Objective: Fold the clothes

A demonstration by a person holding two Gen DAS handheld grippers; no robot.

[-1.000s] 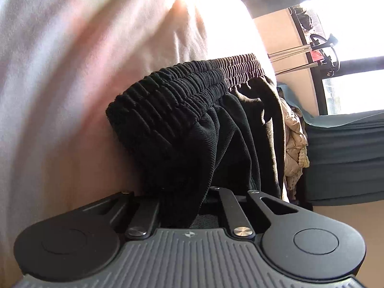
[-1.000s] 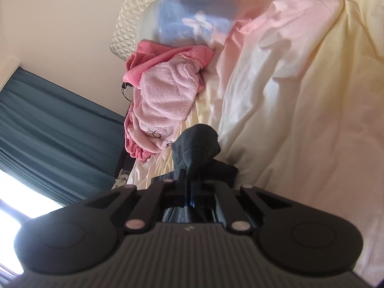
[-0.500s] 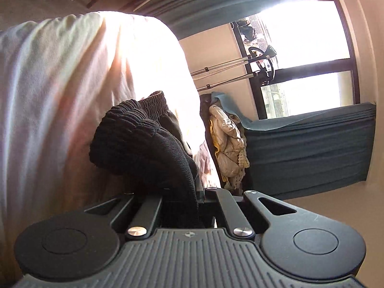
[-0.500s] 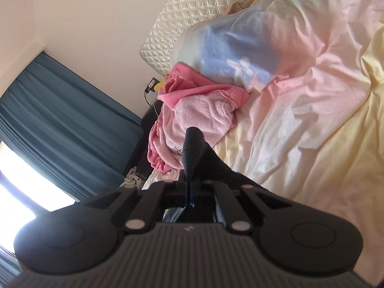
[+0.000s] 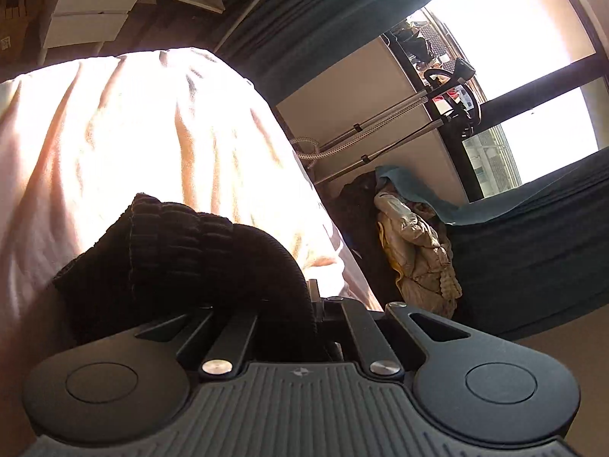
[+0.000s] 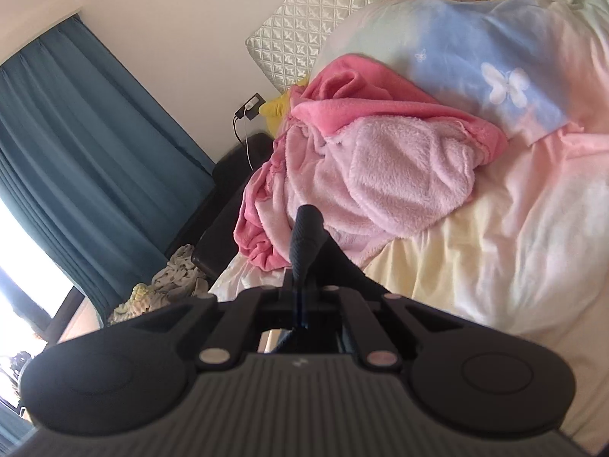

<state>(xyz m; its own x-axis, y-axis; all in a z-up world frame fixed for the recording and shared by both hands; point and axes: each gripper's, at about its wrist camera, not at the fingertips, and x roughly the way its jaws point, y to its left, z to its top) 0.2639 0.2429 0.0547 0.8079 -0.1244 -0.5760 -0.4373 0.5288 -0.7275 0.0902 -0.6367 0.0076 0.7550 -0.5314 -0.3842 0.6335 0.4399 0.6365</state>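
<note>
Sunlit bedsheet (image 5: pixel 152 144) fills the left view, where the left gripper (image 5: pixel 289 304) clamps the black garment's (image 5: pixel 182 251) ribbed waistband bunched ahead-left of its jaws, while the right gripper (image 6: pixel 302 297) pinches a narrow black fold straight ahead, pink fleece (image 6: pixel 380 175) beyond.

Bed (image 6: pixel 495 259): pink fleece blanket (image 6: pixel 380 175), pillow (image 6: pixel 475 49) on sheet.

pink fleece blanket (image 6: pixel 384 175) on bed sheet (image 6: pixel 495 251) — quilted headboard (image 6: pixel 304 19) | teal curtain (image 6: pixel 76 144)
</note>
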